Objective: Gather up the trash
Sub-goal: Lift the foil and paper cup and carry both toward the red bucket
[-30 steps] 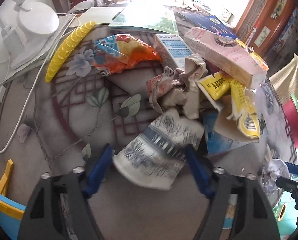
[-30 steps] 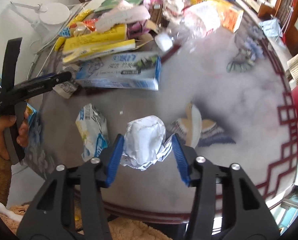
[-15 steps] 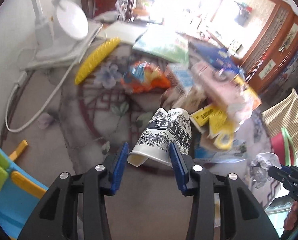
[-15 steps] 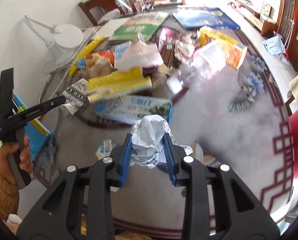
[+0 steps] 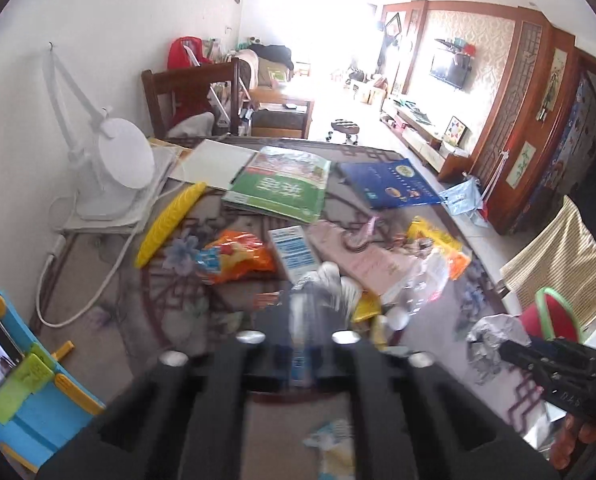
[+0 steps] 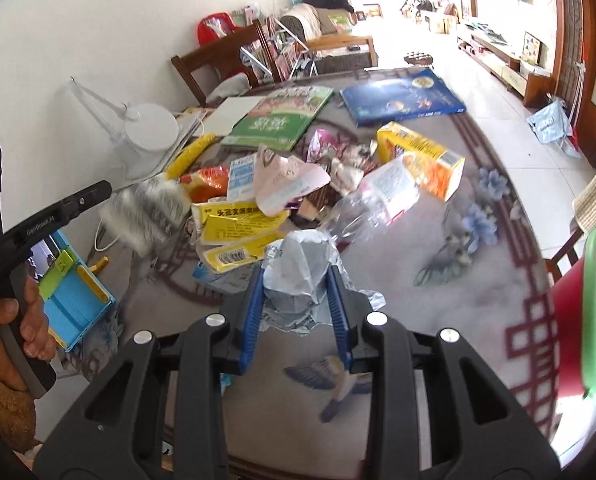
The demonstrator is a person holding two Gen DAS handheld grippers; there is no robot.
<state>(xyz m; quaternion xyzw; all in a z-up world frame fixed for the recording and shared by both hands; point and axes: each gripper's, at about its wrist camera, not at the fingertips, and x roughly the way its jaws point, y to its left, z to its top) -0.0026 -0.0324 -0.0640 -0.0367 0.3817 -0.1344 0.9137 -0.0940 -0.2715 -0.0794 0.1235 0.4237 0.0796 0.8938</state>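
At the left edge of the right wrist view, we see a hand [image 6: 16,328] gripping the black left tool [image 6: 114,196], its jaws drawn tight on a crushed, blurred paper cup [image 6: 150,216] held above the desk [image 6: 457,320]. Below it, at lower left, sits a blue tray [image 6: 78,304]. Behind, toward upper left, a white lamp [image 6: 150,128] stands by the wall.

Across the middle of the frame, trash is heaped on the desk: an orange wrapper [image 6: 206,184], yellow packets [image 6: 238,232], a pink box [image 6: 290,184], a clear plastic bottle [image 6: 377,196] and a yellow carton [image 6: 421,160]. Past them, toward the top, lie a green book [image 6: 278,120] and a blue book [image 6: 401,98].

At centre, low in the frame, the right tool [image 6: 298,300] has its blue pads [image 6: 254,304] pressed on either side of a ball of crumpled foil [image 6: 301,268], lifted clear of the desk. At the right edge a red bin with a green rim [image 6: 589,312] comes into the frame.

In the left wrist view, the left tool [image 5: 298,332] fills the bottom centre in heavy blur, the cup [image 5: 321,292] a pale smear between its closed jaws. At lower right the right tool [image 5: 509,350] appears with the foil [image 5: 493,332] at its tip.
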